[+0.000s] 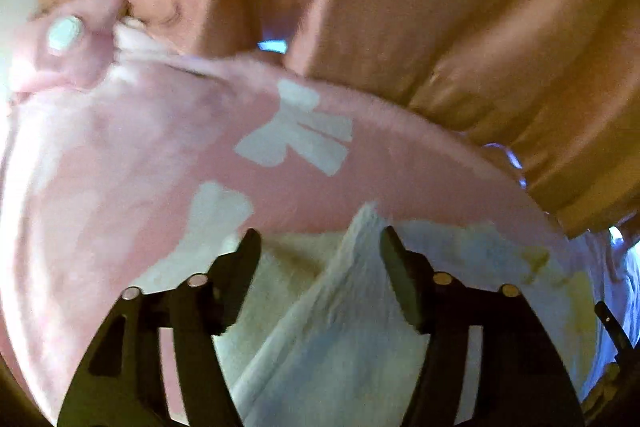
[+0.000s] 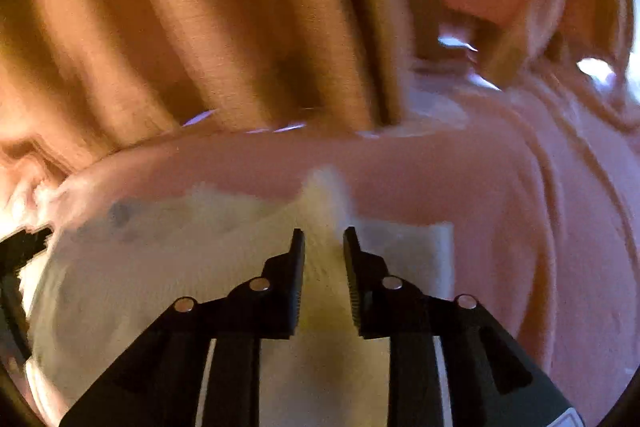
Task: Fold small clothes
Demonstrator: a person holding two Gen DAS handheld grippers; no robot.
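Note:
A small pink fleece garment (image 1: pixel 120 167) with pale bow prints lies spread under both grippers; its white inner side (image 1: pixel 340 327) is turned up near me. My left gripper (image 1: pixel 318 239) stands open, with a raised fold of the white fabric between its fingers. In the right wrist view the same pink garment (image 2: pixel 520 187) and its white lining (image 2: pixel 160 267) fill the lower half. My right gripper (image 2: pixel 323 239) has its fingers close together on a ridge of the white fabric (image 2: pixel 324 195).
Orange-brown draped cloth (image 1: pixel 480 7) fills the background behind the garment, and shows as folds in the right wrist view (image 2: pixel 200 27). A pink sleeve or cuff with a pale print (image 1: pixel 64 35) bunches at the upper left.

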